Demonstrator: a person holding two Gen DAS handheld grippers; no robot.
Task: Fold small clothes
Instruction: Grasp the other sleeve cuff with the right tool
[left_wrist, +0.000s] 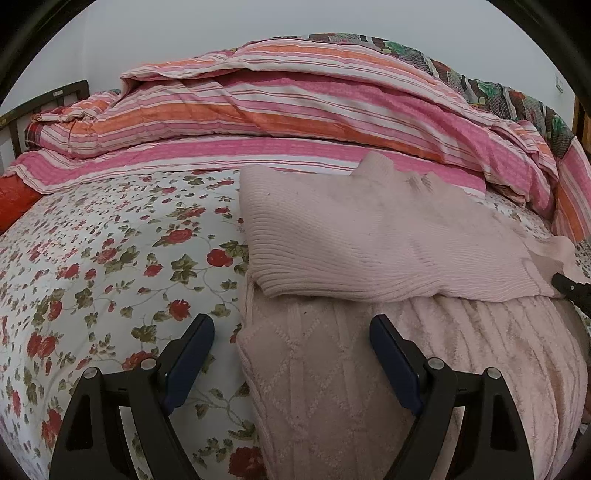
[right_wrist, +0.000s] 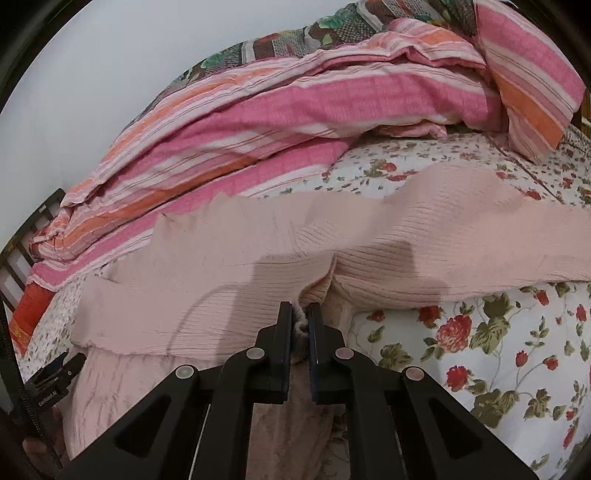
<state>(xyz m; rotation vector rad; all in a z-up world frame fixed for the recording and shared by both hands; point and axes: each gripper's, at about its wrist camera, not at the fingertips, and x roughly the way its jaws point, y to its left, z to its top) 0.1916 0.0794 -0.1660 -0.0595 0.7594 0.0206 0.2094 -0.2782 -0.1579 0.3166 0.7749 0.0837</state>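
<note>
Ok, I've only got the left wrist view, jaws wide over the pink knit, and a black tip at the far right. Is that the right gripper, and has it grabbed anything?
Observer: Yes. The right gripper is shut on the ribbed sweater, pinching a bunched bit of its near edge.
Operator: Is it caught in both pads?
Observer: A tuft of knit shows between the two fingers.
Operator: What's beyond that grip?
Observer: The sweater runs on to the right, over the floral sheet.
</note>
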